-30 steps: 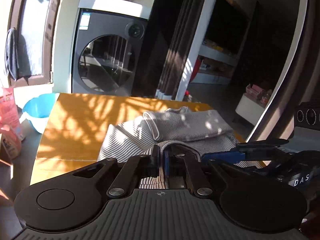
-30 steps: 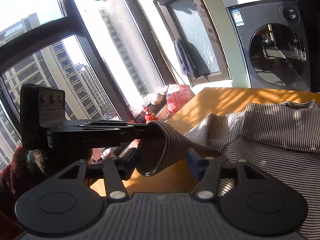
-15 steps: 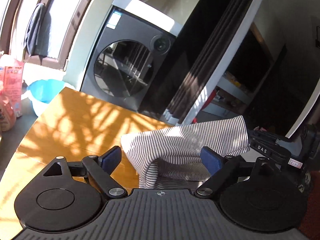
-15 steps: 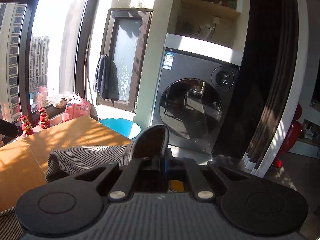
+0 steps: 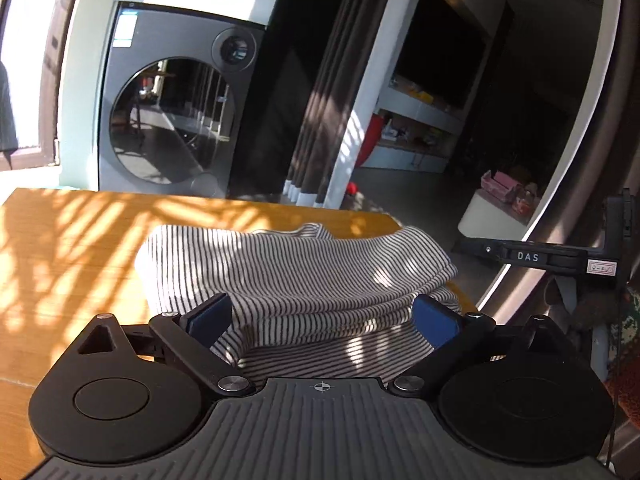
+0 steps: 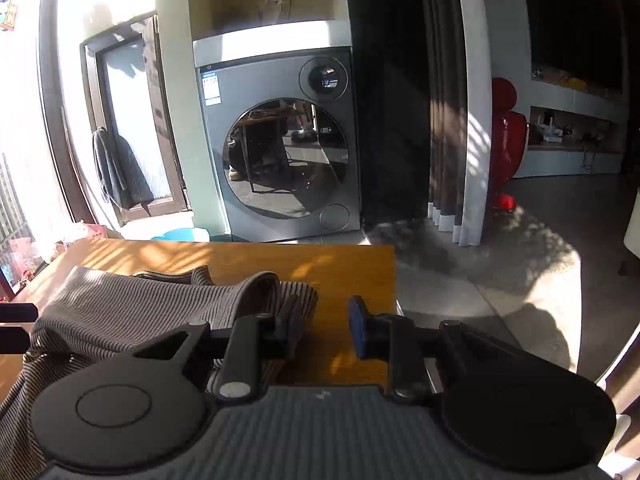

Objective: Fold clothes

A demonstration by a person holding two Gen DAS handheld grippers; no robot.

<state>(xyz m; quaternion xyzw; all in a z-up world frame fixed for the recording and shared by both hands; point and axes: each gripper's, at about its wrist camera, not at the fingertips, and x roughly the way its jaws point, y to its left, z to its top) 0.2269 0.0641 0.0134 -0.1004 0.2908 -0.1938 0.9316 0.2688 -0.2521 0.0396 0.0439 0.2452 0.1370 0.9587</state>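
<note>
A grey-and-white striped garment lies folded in layers on the wooden table. My left gripper is open, its blue pads wide apart on either side of the folded pile's near edge. My right gripper is open too, at the garment's right edge. A fold of the striped cloth drapes over its left finger; its right pad is over bare table. The other gripper's black body shows at the right of the left wrist view.
A grey front-loading washing machine stands beyond the table's far edge. A blue basin sits on the floor beside it. Dark curtains and a red object are to the right. The table's right edge drops to a grey floor.
Both grippers have let go of the striped cloth and opened. The garment, lifted half a second ago, now lies folded on the table.
</note>
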